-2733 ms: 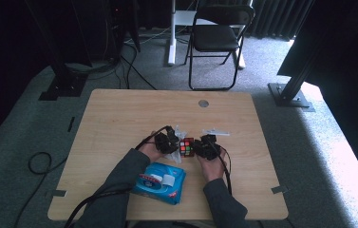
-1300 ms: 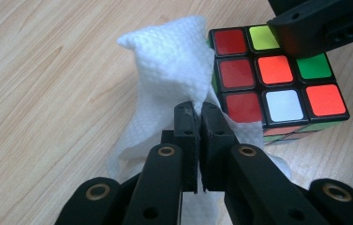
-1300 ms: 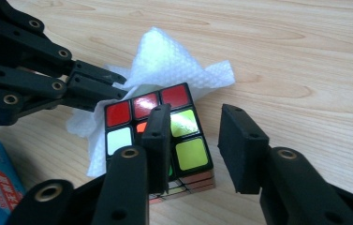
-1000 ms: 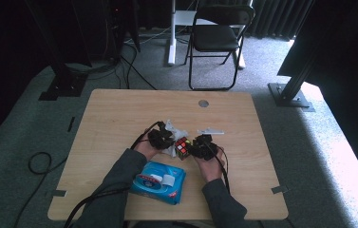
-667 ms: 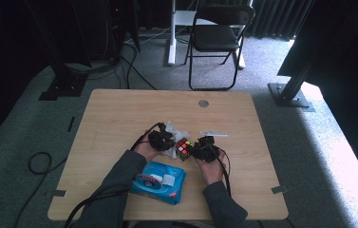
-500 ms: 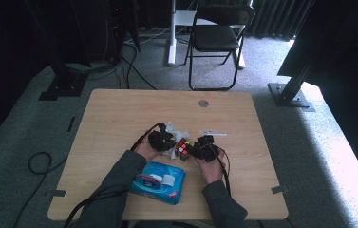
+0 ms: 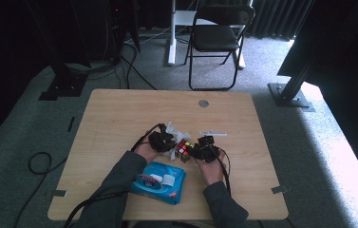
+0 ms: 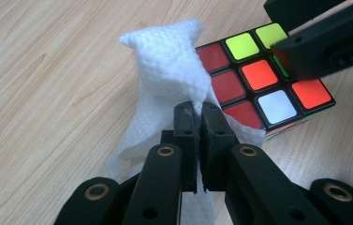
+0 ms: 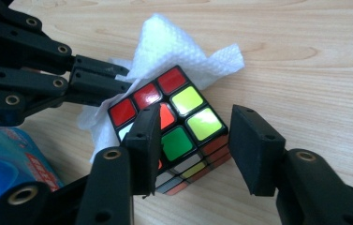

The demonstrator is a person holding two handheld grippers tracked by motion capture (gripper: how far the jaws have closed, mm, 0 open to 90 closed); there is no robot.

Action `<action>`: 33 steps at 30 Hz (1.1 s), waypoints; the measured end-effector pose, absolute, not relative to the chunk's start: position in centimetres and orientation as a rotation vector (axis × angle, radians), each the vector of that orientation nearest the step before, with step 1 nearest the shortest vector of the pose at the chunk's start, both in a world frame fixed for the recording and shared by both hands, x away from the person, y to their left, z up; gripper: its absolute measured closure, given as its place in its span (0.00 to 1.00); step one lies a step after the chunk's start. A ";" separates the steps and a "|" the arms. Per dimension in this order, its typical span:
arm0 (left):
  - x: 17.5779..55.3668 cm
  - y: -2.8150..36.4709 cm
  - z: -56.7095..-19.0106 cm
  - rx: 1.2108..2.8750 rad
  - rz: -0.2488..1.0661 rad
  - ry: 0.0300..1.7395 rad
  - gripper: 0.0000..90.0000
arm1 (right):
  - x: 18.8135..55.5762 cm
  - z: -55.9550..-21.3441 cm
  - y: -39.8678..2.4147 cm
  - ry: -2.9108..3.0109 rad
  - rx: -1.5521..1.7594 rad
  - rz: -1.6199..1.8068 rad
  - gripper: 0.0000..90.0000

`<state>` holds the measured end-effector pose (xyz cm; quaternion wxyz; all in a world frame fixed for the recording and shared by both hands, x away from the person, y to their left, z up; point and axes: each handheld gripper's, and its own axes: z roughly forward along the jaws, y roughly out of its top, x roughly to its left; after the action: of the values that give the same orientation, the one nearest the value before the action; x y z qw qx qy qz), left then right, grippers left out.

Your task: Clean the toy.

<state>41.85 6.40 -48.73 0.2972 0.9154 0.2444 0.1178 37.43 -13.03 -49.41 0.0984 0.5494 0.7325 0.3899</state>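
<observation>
Wooden counter (image 7: 119, 123): left hand-held gripper (image 8: 196, 115) clamped on wipe (image 8: 169, 61) beside cube (image 9: 172, 126); right hand-held gripper (image 9: 195, 140) just opening, jaws astride cube.

Both forearms come up from the near edge, sleeved in dark grey, hands wrapped round the gripper bodies and angled inward so the two tools face each other. The left gripper (image 8: 196, 110) has its jaws pressed together, pinching a fold of white tissue (image 8: 169, 70) between the pads. The right gripper (image 9: 195, 140) holds its jaws parted (they have just been opening), one on either side of a corner of the puzzle cube (image 9: 174, 124), neither pad visibly pressing on it. The two grippers' tips sit just beside each other.
</observation>
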 end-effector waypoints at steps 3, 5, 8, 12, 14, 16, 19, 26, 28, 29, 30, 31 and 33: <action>41.8 6.4 -48.7 2.432 0.308 0.646 0.96 | 37.6 -49.4 -12.8 2.174 1.625 1.136 0.58; 41.8 6.4 -48.7 2.433 0.307 0.646 0.96 | 37.8 -49.4 -12.7 2.172 1.621 1.128 0.61; 41.8 6.4 -48.7 2.429 0.307 0.646 0.96 | 38.1 -49.2 -12.7 2.165 1.623 1.117 0.67; 41.8 6.3 -48.6 2.427 0.307 0.648 0.96 | 38.6 -49.0 -12.6 2.164 1.620 1.095 0.74; 41.8 6.3 -48.6 2.428 0.310 0.648 0.96 | 38.8 -49.0 -12.5 2.160 1.623 1.094 0.75; 41.9 6.3 -48.6 2.427 0.316 0.650 0.96 | 38.8 -49.0 -12.5 2.157 1.627 1.094 0.76; 42.1 6.4 -48.5 2.414 0.312 0.663 0.96 | 39.1 -49.1 -12.5 2.146 1.626 1.114 0.76; 42.6 6.3 -48.3 2.404 0.323 0.682 0.96 | 39.4 -49.3 -12.4 2.116 1.638 1.128 0.76; 42.9 6.3 -48.3 2.387 0.314 0.698 0.96 | 39.6 -49.4 -12.3 2.107 1.641 1.132 0.75; 43.0 6.3 -48.3 2.386 0.310 0.700 0.96 | 39.7 -49.4 -12.2 2.106 1.640 1.129 0.75; 43.1 6.4 -48.3 2.375 0.308 0.711 0.96 | 39.7 -49.4 -12.2 2.107 1.637 1.127 0.75; 43.3 6.5 -48.3 2.375 0.305 0.712 0.96 | 39.8 -49.4 -12.2 2.109 1.634 1.125 0.75; 43.5 6.6 -48.3 2.361 0.307 0.729 0.96 | 40.0 -49.3 -12.2 2.111 1.637 1.123 0.76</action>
<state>43.49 6.60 -48.30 0.3201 0.8983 0.2775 0.1168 39.97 -12.15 -49.32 0.1218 0.5607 0.7231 0.3847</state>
